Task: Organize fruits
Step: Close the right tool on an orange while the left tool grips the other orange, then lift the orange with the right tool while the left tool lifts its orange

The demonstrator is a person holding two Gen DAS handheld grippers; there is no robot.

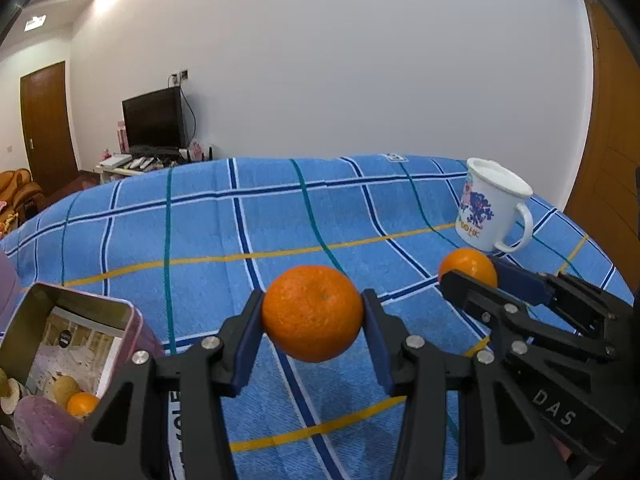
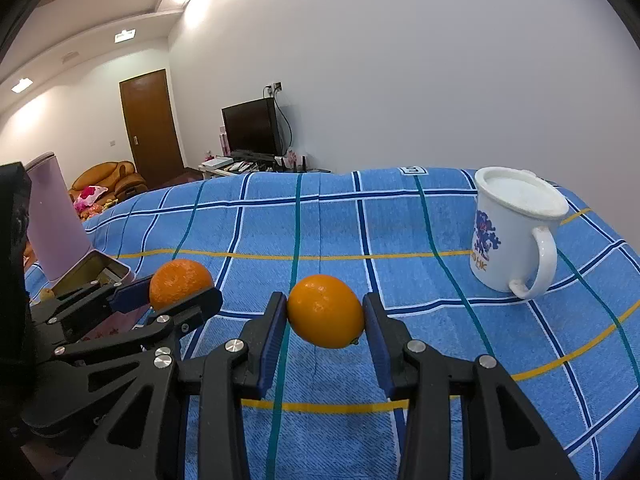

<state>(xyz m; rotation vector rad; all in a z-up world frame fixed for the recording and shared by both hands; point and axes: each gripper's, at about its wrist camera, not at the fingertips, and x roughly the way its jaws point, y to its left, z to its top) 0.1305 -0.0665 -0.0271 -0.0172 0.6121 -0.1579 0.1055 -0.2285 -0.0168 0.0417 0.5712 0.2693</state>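
Observation:
My left gripper point(image 1: 312, 312) is shut on a rough-skinned orange point(image 1: 312, 312) and holds it above the blue checked cloth point(image 1: 240, 232). My right gripper point(image 2: 325, 312) is shut on a smoother orange point(image 2: 325, 312), also held off the cloth. Each gripper shows in the other's view: the right one with its orange point(image 1: 468, 266) at the right, the left one with its orange point(image 2: 180, 282) at the left. An open tin box point(image 1: 72, 344) at the lower left holds several fruits, among them a small orange point(image 1: 82, 403).
A white printed mug point(image 2: 516, 232) stands on the cloth at the right, also seen in the left wrist view point(image 1: 494, 208). A pale purple upright container point(image 2: 56, 220) stands behind the tin. A TV point(image 2: 252, 128), a door and a sofa are in the background.

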